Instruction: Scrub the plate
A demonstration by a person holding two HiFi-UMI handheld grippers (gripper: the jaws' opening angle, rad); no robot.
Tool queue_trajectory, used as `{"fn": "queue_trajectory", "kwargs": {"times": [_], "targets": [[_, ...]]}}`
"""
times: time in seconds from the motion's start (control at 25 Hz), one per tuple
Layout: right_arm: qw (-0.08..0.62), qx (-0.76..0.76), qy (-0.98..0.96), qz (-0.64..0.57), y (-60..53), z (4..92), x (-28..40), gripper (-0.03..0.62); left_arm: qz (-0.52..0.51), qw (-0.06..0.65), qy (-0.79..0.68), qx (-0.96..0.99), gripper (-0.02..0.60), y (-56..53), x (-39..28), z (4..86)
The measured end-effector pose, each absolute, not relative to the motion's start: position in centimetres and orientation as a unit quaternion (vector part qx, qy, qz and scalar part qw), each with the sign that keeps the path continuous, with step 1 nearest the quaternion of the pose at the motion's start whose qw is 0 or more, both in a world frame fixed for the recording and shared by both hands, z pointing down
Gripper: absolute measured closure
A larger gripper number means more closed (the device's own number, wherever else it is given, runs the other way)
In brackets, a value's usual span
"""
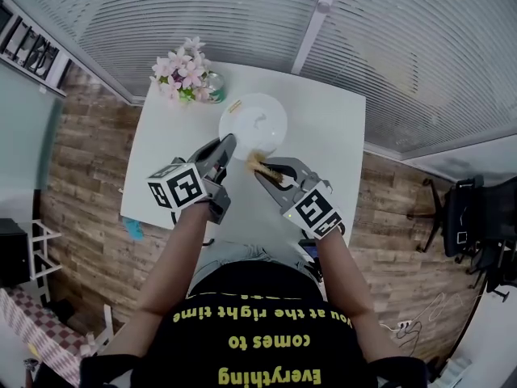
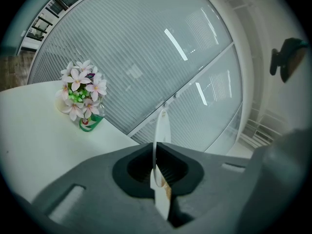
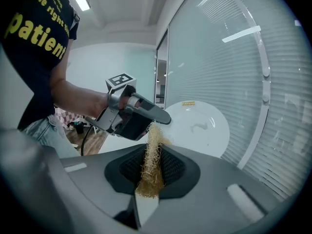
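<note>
Scrubbing seems barely begun: your left gripper (image 1: 229,142) clamps the plate (image 1: 257,118), right gripper (image 1: 260,169) pinches scrubber (image 3: 151,165) at its 6 o'clock.

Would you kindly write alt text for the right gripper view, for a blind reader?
The right tongs clamp a straw-coloured scrubber close to a white plate, whose rim the left tongs grip; a ribbed glass wall stands behind.

The person's black T-shirt (image 1: 258,342) bears yellow lettering: upside down in the head view, "Everything comes to" and "at the right time"; in the right gripper view, "the right" and "patient"; the small yellow sticker (image 3: 187,103) on the round white plate (image 3: 204,130) is too small to read.
</note>
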State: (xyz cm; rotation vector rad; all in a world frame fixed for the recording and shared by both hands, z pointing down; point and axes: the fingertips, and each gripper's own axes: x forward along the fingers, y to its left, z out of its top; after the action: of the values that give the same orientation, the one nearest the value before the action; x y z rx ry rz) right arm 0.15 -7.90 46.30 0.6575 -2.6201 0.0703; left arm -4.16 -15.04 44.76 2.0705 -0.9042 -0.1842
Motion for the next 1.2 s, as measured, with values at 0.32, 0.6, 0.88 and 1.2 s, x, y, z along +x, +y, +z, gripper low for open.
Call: {"fn": "queue_trajectory", "kwargs": {"times": [0.32,0.6,0.88,1.2], "targets": [[0.198,0.298,-0.933,0.029,-9.9,44.9,3.9,0.543,-0.044,0.386,-0.372,0.843,0.574,-15.2,-4.6,44.5],[0.154,0.354,-0.921,0.058,-11.5,42.9,8.0,0.543,0.021,0.302,-0.385,0.872,0.574,-14.9,-5.3,43.8],[0.12,0.374,-0.917,0.067,-12.0,40.8,9.8,0.543,0.121,0.151,-0.399,0.896,0.574,-14.3,-6.1,42.6],[0.112,0.357,-0.925,0.059,-11.4,39.2,8.5,0.543,0.13,0.098,-0.4,0.902,0.574,-13.1,-6.0,40.7]]}}
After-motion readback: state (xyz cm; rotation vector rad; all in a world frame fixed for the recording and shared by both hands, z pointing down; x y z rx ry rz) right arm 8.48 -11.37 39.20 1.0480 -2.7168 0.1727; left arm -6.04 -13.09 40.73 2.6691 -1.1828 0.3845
